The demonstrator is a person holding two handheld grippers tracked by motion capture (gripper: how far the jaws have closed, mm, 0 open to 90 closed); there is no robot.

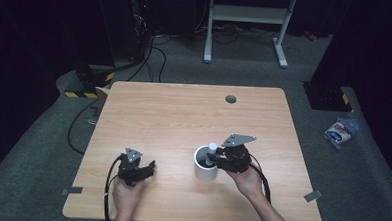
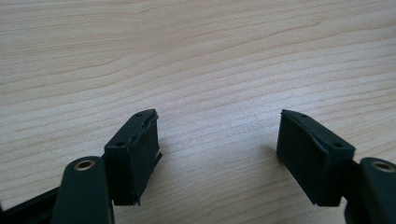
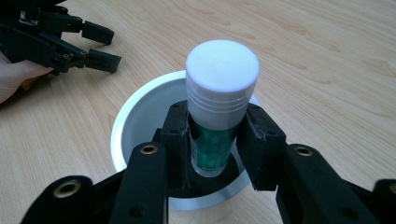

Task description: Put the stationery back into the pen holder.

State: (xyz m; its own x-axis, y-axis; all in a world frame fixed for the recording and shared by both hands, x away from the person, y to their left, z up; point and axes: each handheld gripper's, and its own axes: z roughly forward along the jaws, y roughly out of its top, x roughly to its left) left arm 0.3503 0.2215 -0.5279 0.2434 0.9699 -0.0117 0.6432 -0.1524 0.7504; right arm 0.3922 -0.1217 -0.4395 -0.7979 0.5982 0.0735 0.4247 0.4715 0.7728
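Your right gripper (image 3: 212, 140) is pinching a small green bottle (image 3: 212, 144) with a white ribbed cap (image 3: 222, 79), its two black pads pressed against the green body just below the cap. The bottle stands upright, and its lower end sits inside the mouth of a white cup (image 3: 135, 116), whose inside looks pale grey; whether the bottle's base touches the cup's bottom cannot be told. In the high view, the same cup (image 1: 205, 167) stands on the wooden table (image 1: 183, 120), near your edge and a little right of centre, with your right gripper (image 1: 217, 159) reaching over its rim from the right and the white cap (image 1: 212, 147) rising above the cup.

Your left gripper (image 2: 217, 144) has its jaws spread wide with nothing between them, and bare wood grain fills the gap. In the high view it (image 1: 149, 168) rests low over the table near your edge, left of the cup and well apart from it, and your left hand (image 1: 127, 190) holds it from behind. From the right gripper view, it (image 3: 100, 46) lies at the far left, its open jaws pointing toward the cup.

A small dark round grommet (image 1: 230, 99) sits in the tabletop near the far edge.
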